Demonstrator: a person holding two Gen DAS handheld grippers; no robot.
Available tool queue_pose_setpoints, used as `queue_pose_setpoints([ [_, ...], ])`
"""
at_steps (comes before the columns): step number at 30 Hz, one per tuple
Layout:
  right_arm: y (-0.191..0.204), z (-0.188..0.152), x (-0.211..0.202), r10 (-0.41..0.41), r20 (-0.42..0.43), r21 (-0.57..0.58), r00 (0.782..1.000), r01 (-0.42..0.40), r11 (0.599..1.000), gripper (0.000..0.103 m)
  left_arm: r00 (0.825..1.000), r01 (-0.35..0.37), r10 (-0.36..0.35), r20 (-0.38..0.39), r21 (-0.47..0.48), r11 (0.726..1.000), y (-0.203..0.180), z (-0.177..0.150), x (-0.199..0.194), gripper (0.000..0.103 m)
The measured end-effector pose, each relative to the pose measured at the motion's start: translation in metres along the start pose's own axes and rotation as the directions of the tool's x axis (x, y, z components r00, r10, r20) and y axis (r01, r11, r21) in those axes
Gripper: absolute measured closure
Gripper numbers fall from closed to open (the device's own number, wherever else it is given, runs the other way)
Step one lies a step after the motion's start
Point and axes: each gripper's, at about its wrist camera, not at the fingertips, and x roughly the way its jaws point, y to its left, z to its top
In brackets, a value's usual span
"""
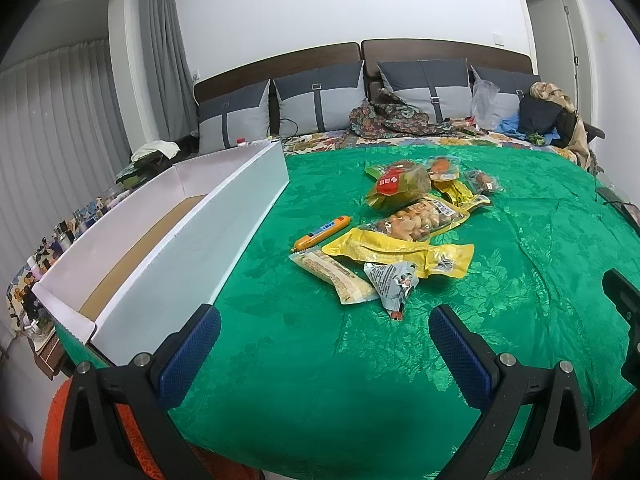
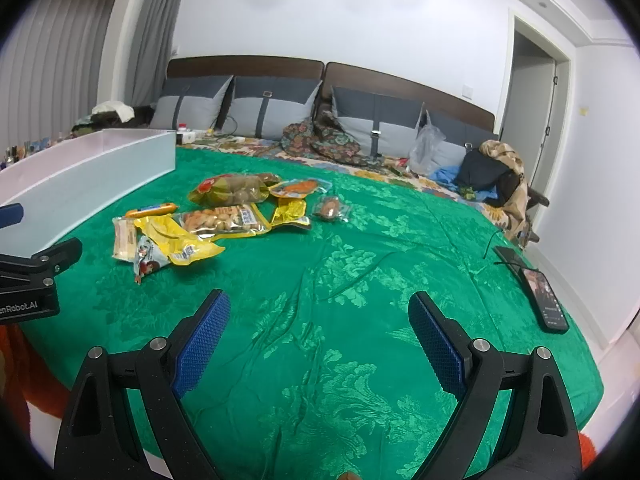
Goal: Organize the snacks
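A pile of snack packets lies on the green bedspread [image 1: 320,360]: an orange sausage stick [image 1: 322,233], a long yellow packet [image 1: 400,252], a pale wafer bar [image 1: 336,278], a silver wrapper [image 1: 394,284], a clear bag of round snacks [image 1: 416,220] and a green-yellow bag [image 1: 400,186]. A long white box [image 1: 192,240] stands open and empty to their left. My left gripper [image 1: 324,330] is open and empty, just short of the pile. My right gripper [image 2: 318,320] is open and empty over bare spread, right of the pile [image 2: 216,220].
A phone [image 2: 546,300] with a cable lies near the bed's right edge. Grey pillows [image 1: 320,96], a floral cloth [image 1: 384,118], a plastic bag and clothes sit at the headboard. The box [image 2: 80,176] runs along the bed's left edge. The left gripper's body [image 2: 28,280] shows at the right view's left.
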Motion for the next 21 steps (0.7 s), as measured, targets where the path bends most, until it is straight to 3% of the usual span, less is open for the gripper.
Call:
queue_pose_setpoints([
  [16, 0.000, 0.000, 0.000, 0.000, -0.001, -0.001, 1.000, 0.000, 1.000, 0.010, 1.000, -0.004, 0.004, -0.022, -0.010, 1.000, 0.002, -0.001, 0.005, 0.000],
  [21, 0.000, -0.001, 0.003, -0.002, -0.014, -0.003, 1.000, 0.002, 1.000, 0.010, 0.996, 0.028, -0.030, -0.085, -0.023, 0.999, 0.005, -0.002, 0.020, 0.000],
])
